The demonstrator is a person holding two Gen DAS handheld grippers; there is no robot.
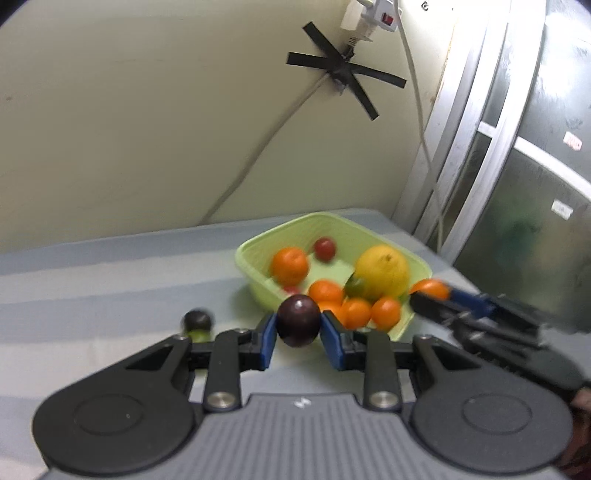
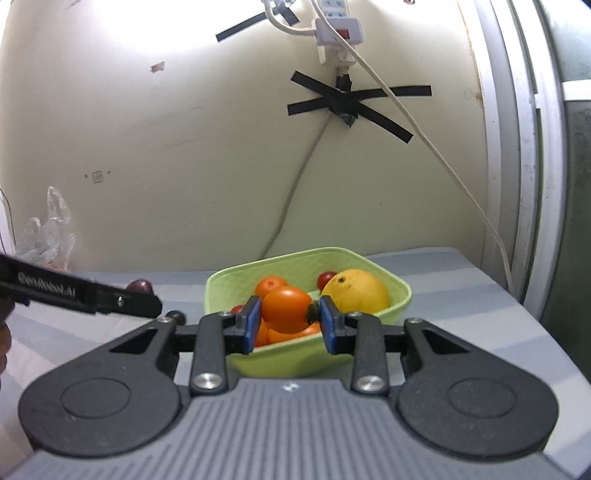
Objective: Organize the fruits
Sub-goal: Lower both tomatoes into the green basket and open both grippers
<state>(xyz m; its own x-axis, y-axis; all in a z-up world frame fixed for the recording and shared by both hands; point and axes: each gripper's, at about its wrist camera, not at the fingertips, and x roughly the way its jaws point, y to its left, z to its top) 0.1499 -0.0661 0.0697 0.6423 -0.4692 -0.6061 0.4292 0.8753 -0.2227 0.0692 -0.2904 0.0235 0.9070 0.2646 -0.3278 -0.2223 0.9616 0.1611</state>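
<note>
Fruit sits mostly in a green basket [image 1: 255, 258] toward the far right corner of the striped table [image 1: 110, 280], close to the wall. Contents noted: a large yellow citrus [image 1: 382, 271], several oranges [image 1: 290, 266] and a small red fruit [image 1: 325, 248] by the far wall of the basket.

Left gripper [image 1: 298, 326] is clamped on a dark plum [image 1: 298, 320], held clear of the table just in front of the basket's near rim. A second dark fruit [image 1: 197, 320] lies on the table left of the basket; the view is blurred there, and something green, possibly another fruit, shows beneath it.

Right gripper [image 2: 287, 321] is clamped on an orange fruit [image 2: 286, 309], its dark stem end against the right pad, held above the basket's near side. In the left wrist view the same gripper reaches in from the right, over the basket's right corner.

A power strip [image 2: 338, 31] and taped cables [image 2: 347, 101] hang on the wall behind. Crumpled clear plastic [image 2: 48, 229] lies at the table's far left edge.
</note>
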